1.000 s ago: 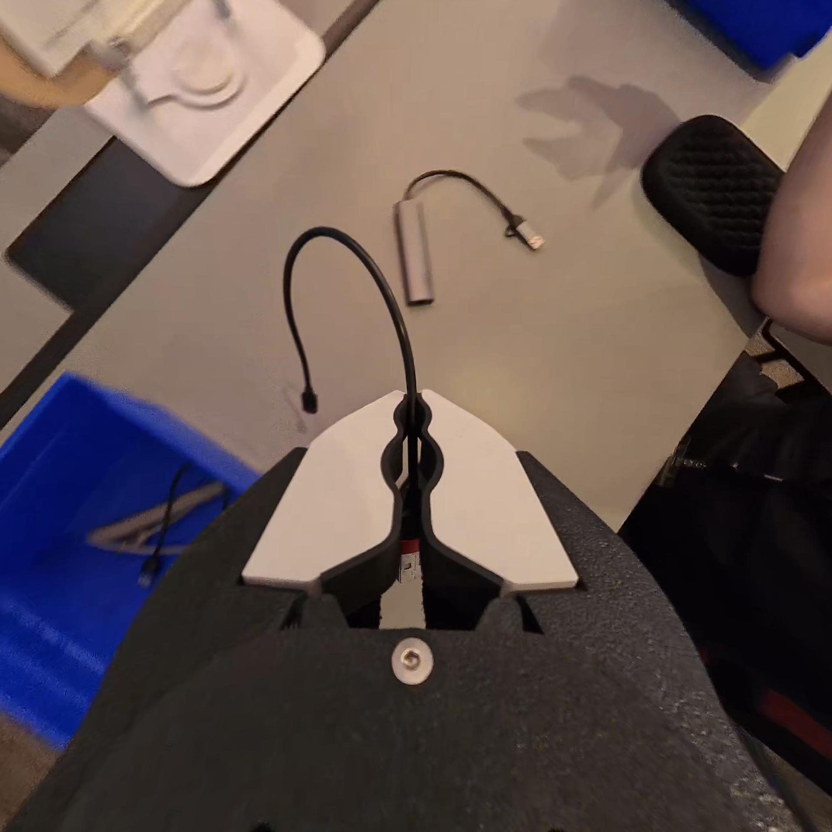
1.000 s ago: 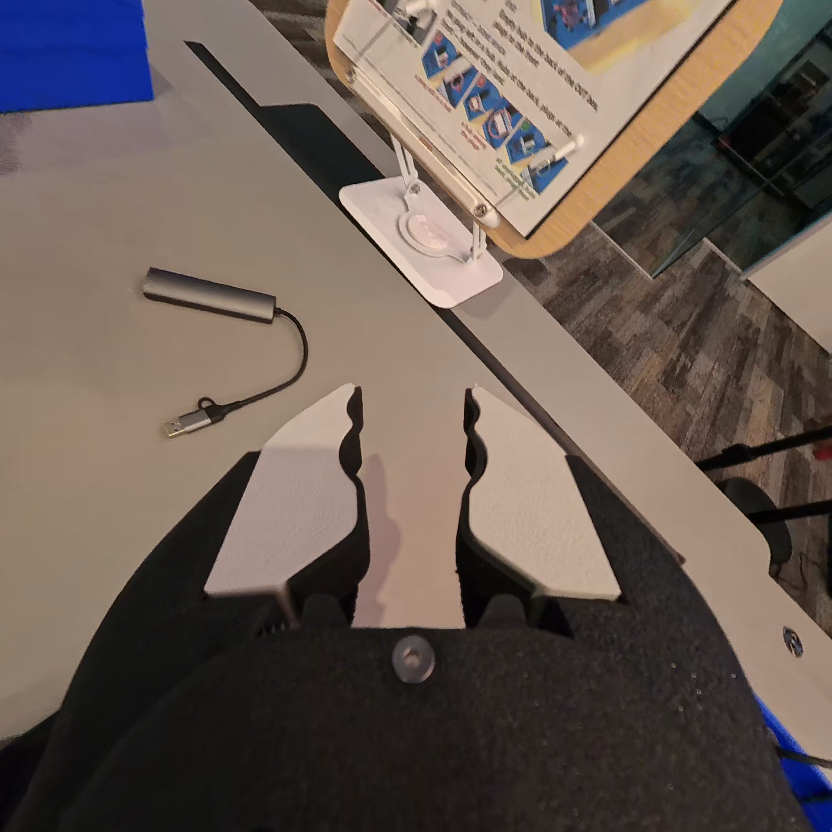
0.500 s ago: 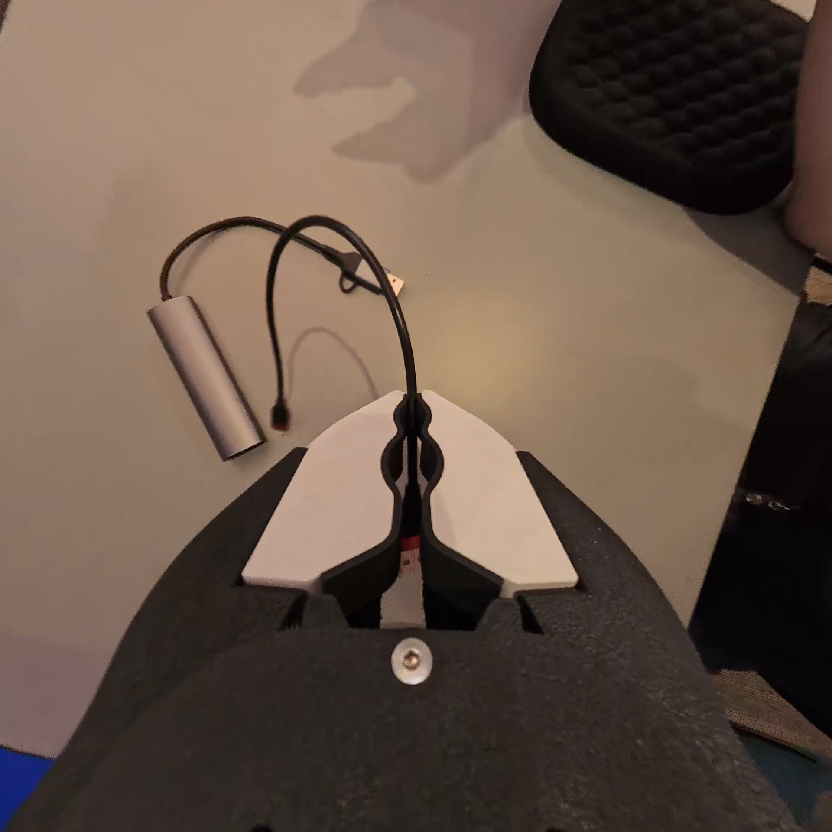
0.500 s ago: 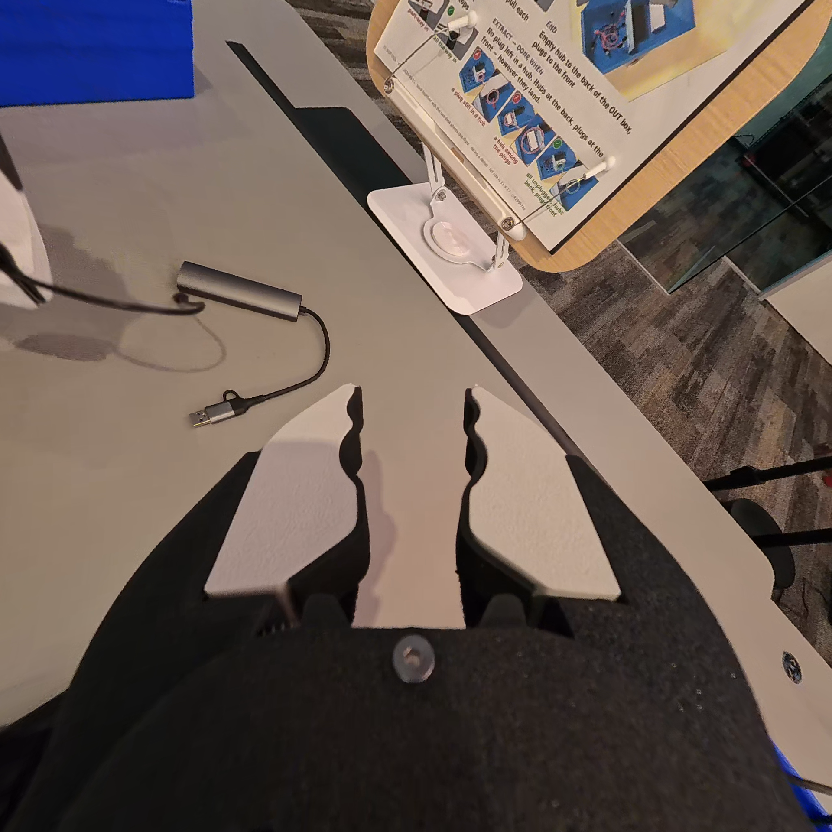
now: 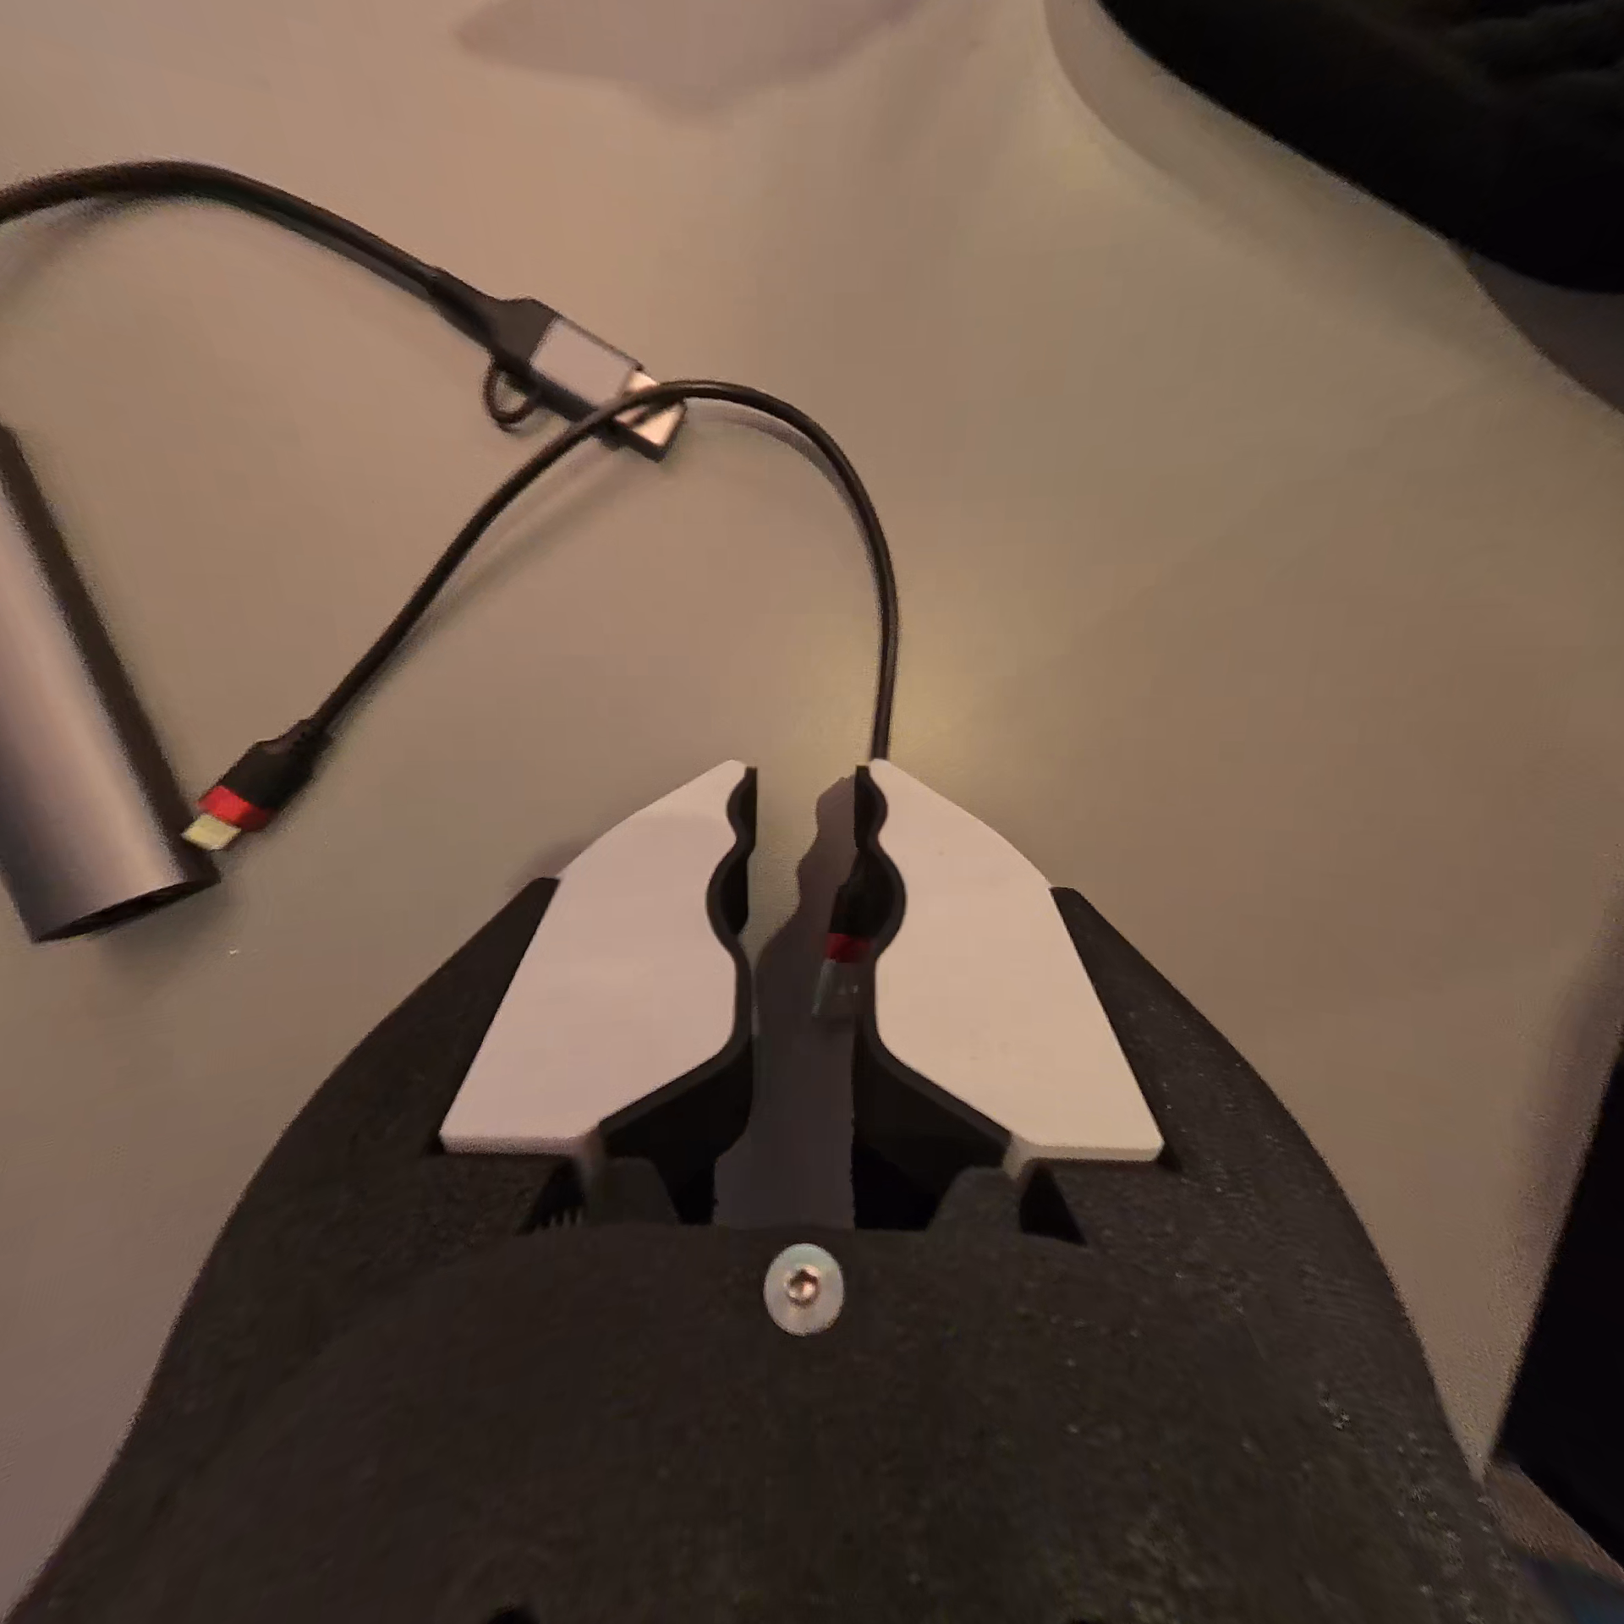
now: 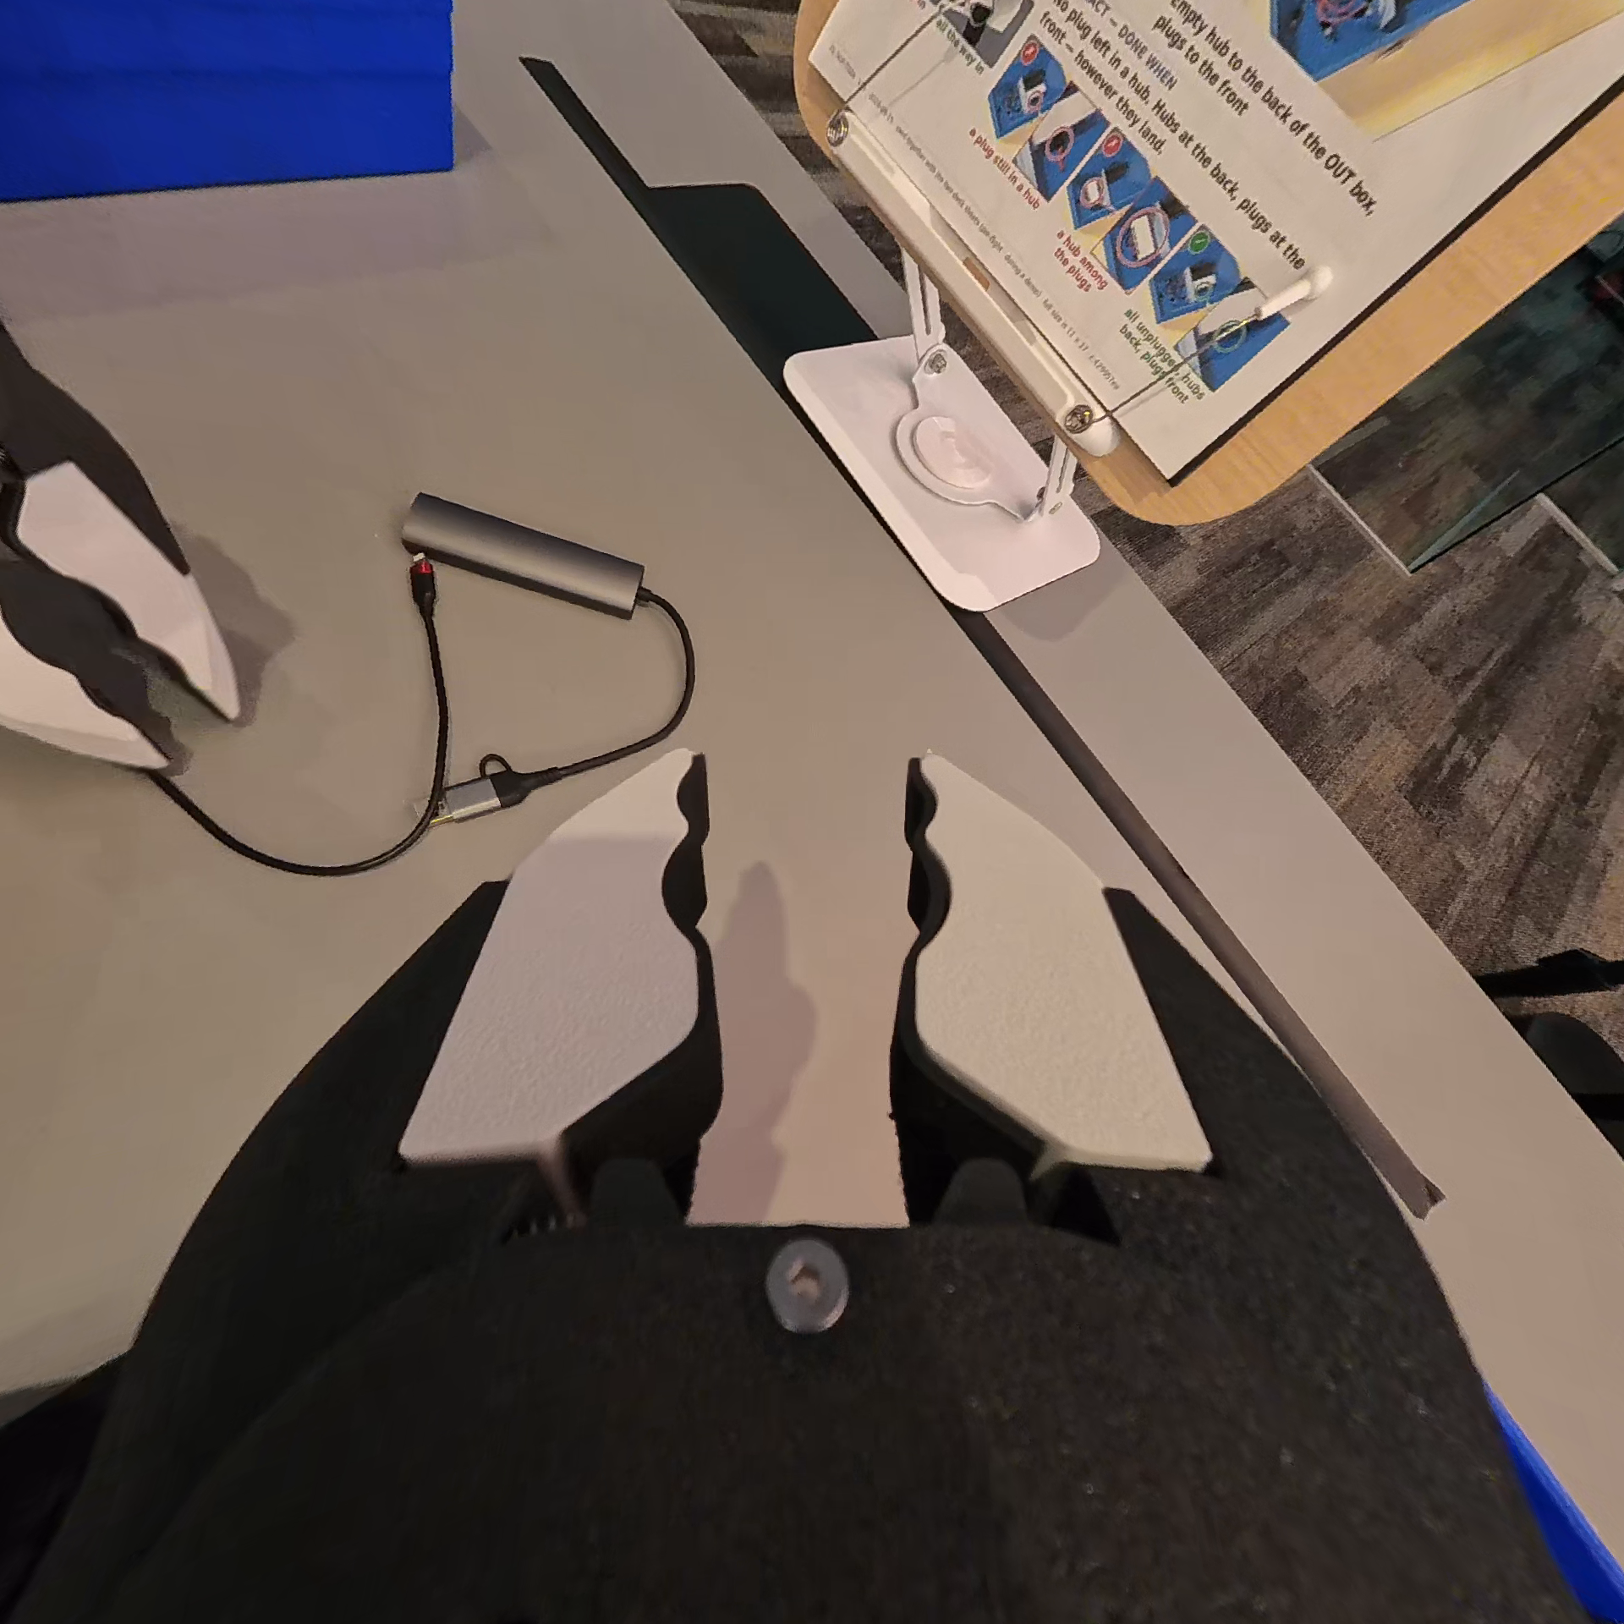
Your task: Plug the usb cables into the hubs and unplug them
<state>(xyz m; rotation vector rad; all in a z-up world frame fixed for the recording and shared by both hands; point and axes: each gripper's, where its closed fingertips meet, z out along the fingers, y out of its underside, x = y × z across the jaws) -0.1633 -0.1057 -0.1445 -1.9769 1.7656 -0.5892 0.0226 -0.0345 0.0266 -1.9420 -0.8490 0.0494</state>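
Note:
A grey USB hub [image 5: 70, 747] lies on the grey table, its own lead ending in a silver plug [image 5: 580, 360]. A black USB cable [image 5: 879, 562] arcs over that plug; its red-banded far plug [image 5: 233, 804] rests beside the hub's end. My left gripper [image 5: 804, 773] is low over the table and open; the cable's near plug [image 5: 844, 967] lies loose against the right finger. In the right wrist view my right gripper [image 6: 807, 764] is open and empty, right of the hub [image 6: 527, 554], the cable [image 6: 435, 703] and the left gripper [image 6: 198, 734].
A white stand [image 6: 940, 474] holding an instruction sheet sits at the table's far edge by a dark slot [image 6: 747, 246]. A blue bin [image 6: 220, 88] stands at the back left. A black padded chair part [image 5: 1406, 105] is beyond the table edge. My right fingertips sit around 25 cm from my left ones. My left gripper is the nearer one to the silver plug [image 5: 580, 360]: about 10 cm, against 20 cm. It turns up in the right wrist view [image 6: 481, 796] as well. The right gripper is farther from the grey USB hub [image 5: 70, 747], some 25 cm, than the left, some 15 cm. My right wrist view [image 6: 492, 549] looks at it from another angle.
My left gripper came down close beside the hub and opened, letting go of the cable; the cable's far plug now lies at the hub's end. The right gripper barely shifted.

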